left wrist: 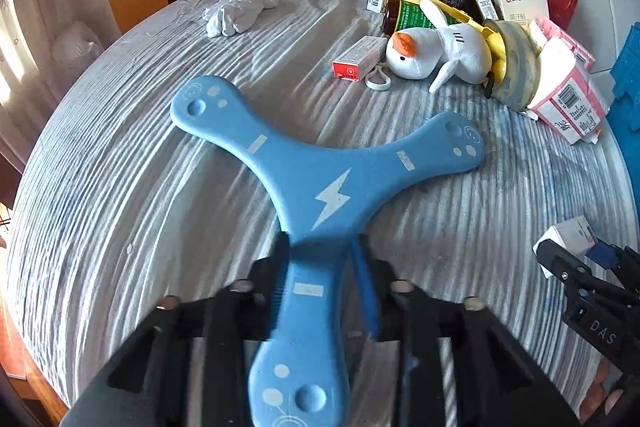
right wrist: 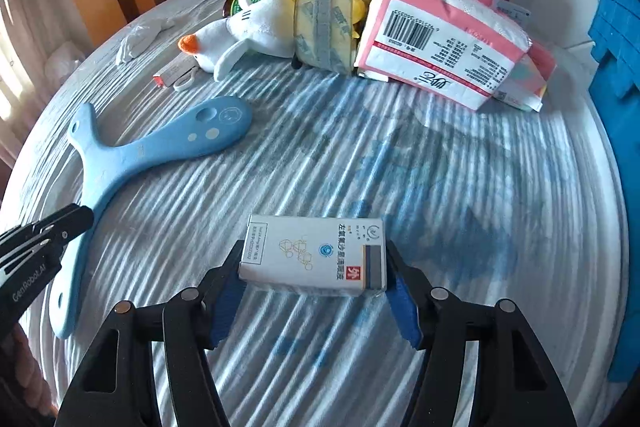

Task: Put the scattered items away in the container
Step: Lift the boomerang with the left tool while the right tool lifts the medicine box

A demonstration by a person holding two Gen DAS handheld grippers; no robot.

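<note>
Two grabs: I've got both going on the striped bedspread (right wrist: 400,155).
Left gripper (left wrist: 324,259): jaws clamped across one arm of the blue boomerang (left wrist: 320,179); looks like light, bendy foam.
Right gripper (right wrist: 316,291): jaws pinching the white medicine box (right wrist: 316,255) by its ends; thin card, go gentle.

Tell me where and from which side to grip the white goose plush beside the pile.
Grip the white goose plush across its round body, coming from above on the open bedspread side. It lies on its side with its head toward the small red-and-white box; the yellow container crowds its back, and the wings look too floppy to hold.
</note>
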